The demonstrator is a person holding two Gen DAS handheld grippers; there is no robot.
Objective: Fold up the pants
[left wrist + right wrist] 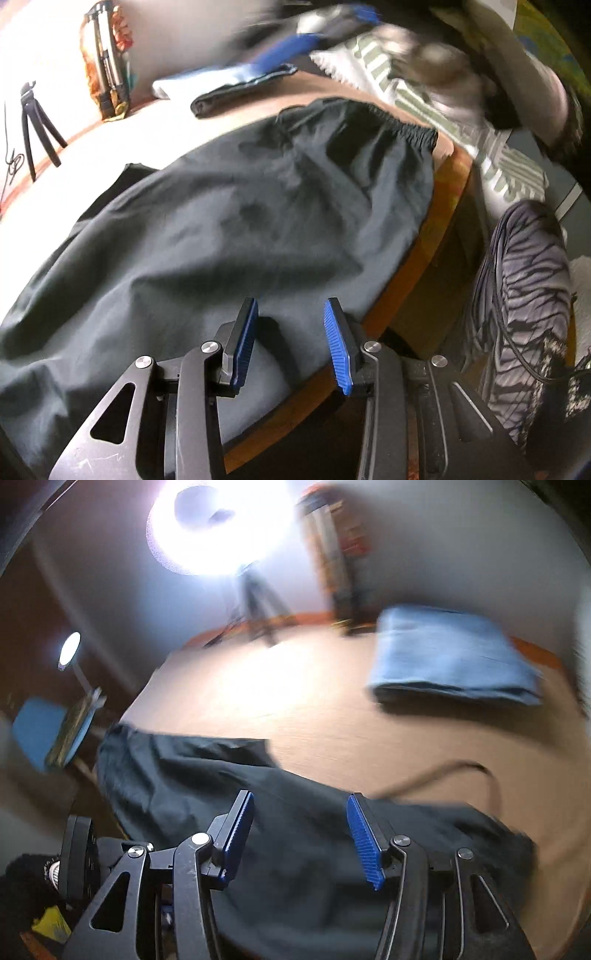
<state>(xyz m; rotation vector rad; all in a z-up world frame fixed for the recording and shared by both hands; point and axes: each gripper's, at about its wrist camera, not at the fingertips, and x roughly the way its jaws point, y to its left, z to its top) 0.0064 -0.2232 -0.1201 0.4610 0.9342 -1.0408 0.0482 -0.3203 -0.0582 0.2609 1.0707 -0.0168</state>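
Dark grey pants (229,221) lie spread across the tan table (147,122), their elastic waistband (388,127) toward the far right. My left gripper (291,314) hovers over the near edge of the cloth, jaws open, nothing between the blue pads (338,350). In the right wrist view the same pants (295,830) stretch under my right gripper (301,805), which is open wide with no cloth pinched. That view is blurred by motion.
Folded blue and dark garments (236,85) lie at the table's far side, shown as a folded blue stack (450,657) in the right view. A small tripod (37,125) and a ring light (218,520) stand at the back. A person's patterned leg (532,288) is beside the table edge (417,258).
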